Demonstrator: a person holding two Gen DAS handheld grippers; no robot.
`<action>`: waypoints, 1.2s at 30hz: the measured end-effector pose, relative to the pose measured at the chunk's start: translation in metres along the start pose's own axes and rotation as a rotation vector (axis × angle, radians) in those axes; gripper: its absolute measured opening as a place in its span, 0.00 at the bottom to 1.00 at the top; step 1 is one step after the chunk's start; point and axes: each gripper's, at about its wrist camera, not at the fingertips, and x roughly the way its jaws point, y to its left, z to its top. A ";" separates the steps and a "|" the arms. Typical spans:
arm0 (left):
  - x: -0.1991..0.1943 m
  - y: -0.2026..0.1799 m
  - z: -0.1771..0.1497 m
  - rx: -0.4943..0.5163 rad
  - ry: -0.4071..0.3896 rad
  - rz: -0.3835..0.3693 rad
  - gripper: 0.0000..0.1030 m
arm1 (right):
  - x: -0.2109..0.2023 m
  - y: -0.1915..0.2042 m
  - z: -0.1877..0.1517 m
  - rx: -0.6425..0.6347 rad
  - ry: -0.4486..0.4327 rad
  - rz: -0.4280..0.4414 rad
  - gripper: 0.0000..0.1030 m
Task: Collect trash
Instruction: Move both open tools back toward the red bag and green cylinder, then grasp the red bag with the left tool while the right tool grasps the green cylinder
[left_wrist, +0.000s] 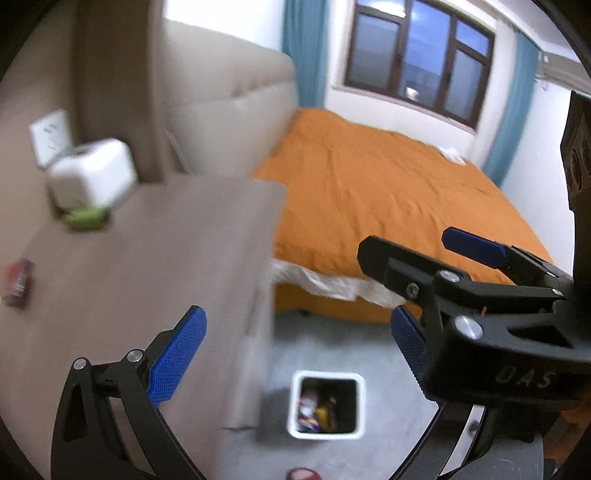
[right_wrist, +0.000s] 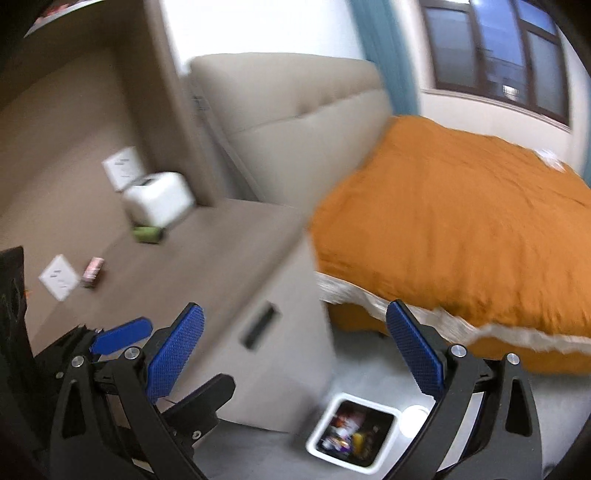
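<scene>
Both tools are held above the white waste bin (left_wrist: 326, 406) that stands on the grey floor between the bedside counter (left_wrist: 155, 258) and the orange bed (left_wrist: 388, 192), and both are empty. The left tool (left_wrist: 295, 354) is spread wide with nothing between its blue pads, and the right tool (right_wrist: 295, 354) is likewise spread and carries nothing. The bin already holds several wrappers. What looks like remaining trash lies on the counter: a small reddish packet (right_wrist: 93, 272) near the wall side, and a green crumpled item (right_wrist: 147, 234) tucked against the base of the white box-shaped appliance (right_wrist: 159, 201); both views are blurred, so their exact nature is unclear. The step in hand is probably reaching for the next piece. The reddish packet seems the easier target, since it lies apart from other things and the left tool is nearer that side. To do it well, the tool should come down with the pads on either side of the packet's narrow width, close fully before lifting, and stay clear of the wall socket (right_wrist: 59, 277) beside it. The green item calls for an approach from the front, so that the appliance is not nudged.
</scene>
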 end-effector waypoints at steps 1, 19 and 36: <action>-0.004 0.008 0.002 -0.005 -0.010 0.017 0.95 | 0.001 0.009 0.005 -0.018 -0.004 0.023 0.95; -0.050 0.207 0.026 -0.224 -0.062 0.449 0.95 | 0.102 0.159 0.073 -0.338 0.022 0.278 0.96; 0.021 0.340 0.009 -0.289 0.113 0.485 0.95 | 0.249 0.225 0.075 -0.564 0.201 0.220 0.95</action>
